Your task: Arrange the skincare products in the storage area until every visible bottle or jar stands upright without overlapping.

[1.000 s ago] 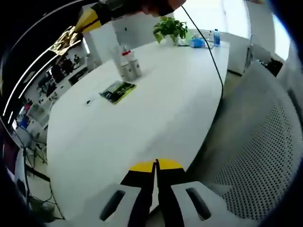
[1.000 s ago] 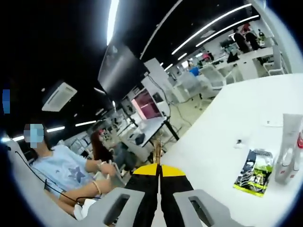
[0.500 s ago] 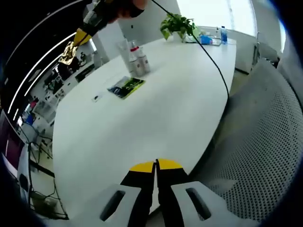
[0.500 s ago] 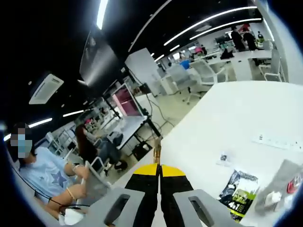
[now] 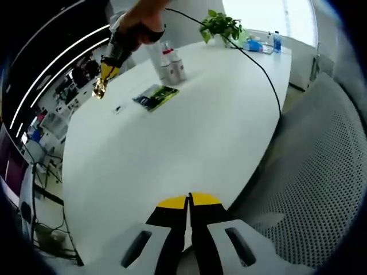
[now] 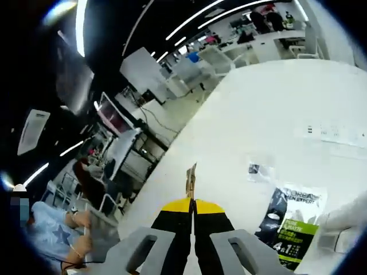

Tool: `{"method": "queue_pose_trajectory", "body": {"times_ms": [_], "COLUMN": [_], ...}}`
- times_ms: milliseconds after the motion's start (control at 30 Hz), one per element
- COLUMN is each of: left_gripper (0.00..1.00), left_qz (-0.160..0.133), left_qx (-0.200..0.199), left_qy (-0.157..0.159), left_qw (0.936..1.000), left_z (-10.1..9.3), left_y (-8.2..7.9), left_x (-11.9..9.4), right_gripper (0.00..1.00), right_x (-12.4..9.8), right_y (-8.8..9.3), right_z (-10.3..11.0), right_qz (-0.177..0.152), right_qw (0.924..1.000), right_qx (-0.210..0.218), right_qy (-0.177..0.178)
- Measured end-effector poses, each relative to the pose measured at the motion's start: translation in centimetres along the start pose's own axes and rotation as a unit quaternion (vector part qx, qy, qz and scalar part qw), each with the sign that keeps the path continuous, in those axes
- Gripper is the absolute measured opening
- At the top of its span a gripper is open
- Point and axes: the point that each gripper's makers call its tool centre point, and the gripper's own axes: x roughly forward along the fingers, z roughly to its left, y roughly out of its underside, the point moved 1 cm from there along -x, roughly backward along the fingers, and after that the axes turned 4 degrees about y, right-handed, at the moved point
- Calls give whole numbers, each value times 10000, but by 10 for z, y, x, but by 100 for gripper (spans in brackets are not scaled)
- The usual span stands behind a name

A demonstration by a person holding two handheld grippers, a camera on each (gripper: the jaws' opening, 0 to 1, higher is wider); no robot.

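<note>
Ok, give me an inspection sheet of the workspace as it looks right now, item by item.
Surface: white table, mostly bare.
Job's things: bottles standing upright in a close group at the far side; green and black sachet lying flat before them, also seen in the right gripper view.
Clutter: potted plant, water bottle at the far end; small white label on the table.
Grippers: left gripper shut, over the near edge; right gripper shut on a small gold-coloured piece, above the table.
Cables: black cable hanging over the table.
Surroundings: mesh chair; open office with desks, seated person.
</note>
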Motion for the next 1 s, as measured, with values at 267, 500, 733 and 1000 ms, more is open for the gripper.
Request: {"method": "queue_pose_trajectory", "body": {"times_ms": [267, 500, 733, 1000], "left_gripper": [0, 0, 0, 0], "left_qz": [54, -70, -22, -17], "left_qx": [1, -115, -185, -238], "left_qy": [77, 349, 355, 359], "left_qw": [10000, 9993, 9992, 9991], "left_z": [-4, -14, -13, -12], "left_y": [2, -1, 4, 6], "left_x": [2, 2, 3, 2], "right_gripper": [0, 0, 0, 0], "right_x": [17, 33, 44, 52], "right_y": [12, 25, 35, 35], "right_z": [-38, -54, -71, -77], "right_qz": [-1, 83, 77, 232], "right_qw": [9982, 9945, 9880, 9893], "right_qx": [452, 898, 1329, 941], "right_qy": [392, 538, 789, 1090]}}
